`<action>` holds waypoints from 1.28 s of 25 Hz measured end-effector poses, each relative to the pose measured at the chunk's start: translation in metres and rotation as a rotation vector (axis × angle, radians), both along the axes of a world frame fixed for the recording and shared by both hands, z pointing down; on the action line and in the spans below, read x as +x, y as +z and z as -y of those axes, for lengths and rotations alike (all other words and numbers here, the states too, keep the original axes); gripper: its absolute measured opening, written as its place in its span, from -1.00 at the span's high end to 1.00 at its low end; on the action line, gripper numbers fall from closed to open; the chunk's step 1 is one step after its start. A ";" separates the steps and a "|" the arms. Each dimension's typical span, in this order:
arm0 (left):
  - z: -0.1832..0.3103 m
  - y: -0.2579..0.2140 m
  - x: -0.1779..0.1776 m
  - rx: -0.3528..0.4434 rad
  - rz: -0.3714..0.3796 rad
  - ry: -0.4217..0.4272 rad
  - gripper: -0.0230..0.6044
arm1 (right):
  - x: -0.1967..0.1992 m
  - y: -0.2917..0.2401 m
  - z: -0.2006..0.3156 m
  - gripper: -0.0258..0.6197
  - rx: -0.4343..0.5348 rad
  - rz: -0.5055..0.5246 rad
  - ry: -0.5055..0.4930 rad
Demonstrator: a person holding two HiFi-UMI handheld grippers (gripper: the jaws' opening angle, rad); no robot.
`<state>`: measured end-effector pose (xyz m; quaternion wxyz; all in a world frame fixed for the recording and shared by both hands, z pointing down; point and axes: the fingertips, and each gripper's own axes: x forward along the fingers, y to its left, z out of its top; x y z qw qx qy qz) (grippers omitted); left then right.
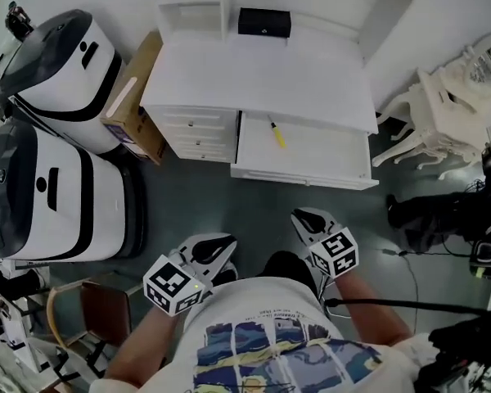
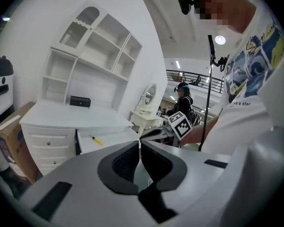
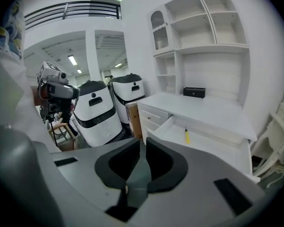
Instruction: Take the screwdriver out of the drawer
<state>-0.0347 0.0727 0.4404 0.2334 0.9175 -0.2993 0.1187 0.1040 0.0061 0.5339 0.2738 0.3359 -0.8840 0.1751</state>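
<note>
A yellow screwdriver lies in the open drawer of a white desk. It also shows in the left gripper view as the screwdriver and in the right gripper view as the screwdriver. Both grippers hang close to my body over the grey floor, well short of the drawer. The left gripper has its jaws together with nothing in them, as its own view shows. The right gripper holds nothing; in its own view the right gripper has its tips a narrow slit apart.
Two white, black-trimmed machines stand left of the desk, with a cardboard box leaning between. A small black box sits on the desktop under shelves. A white ornate chair, black gear and cables are at the right.
</note>
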 end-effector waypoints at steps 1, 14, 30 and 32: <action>0.003 0.003 -0.008 -0.009 -0.004 0.011 0.88 | -0.003 0.002 0.007 0.78 0.001 -0.010 0.020; 0.080 -0.001 -0.037 -0.024 -0.020 -0.039 0.88 | 0.021 0.068 0.155 0.50 -0.099 -0.079 0.186; 0.217 -0.020 -0.049 -0.056 0.077 -0.231 0.88 | 0.013 0.235 0.300 0.45 -0.308 -0.309 0.064; 0.225 -0.018 -0.053 -0.067 0.088 -0.252 0.88 | 0.012 0.248 0.308 0.45 -0.319 -0.325 0.060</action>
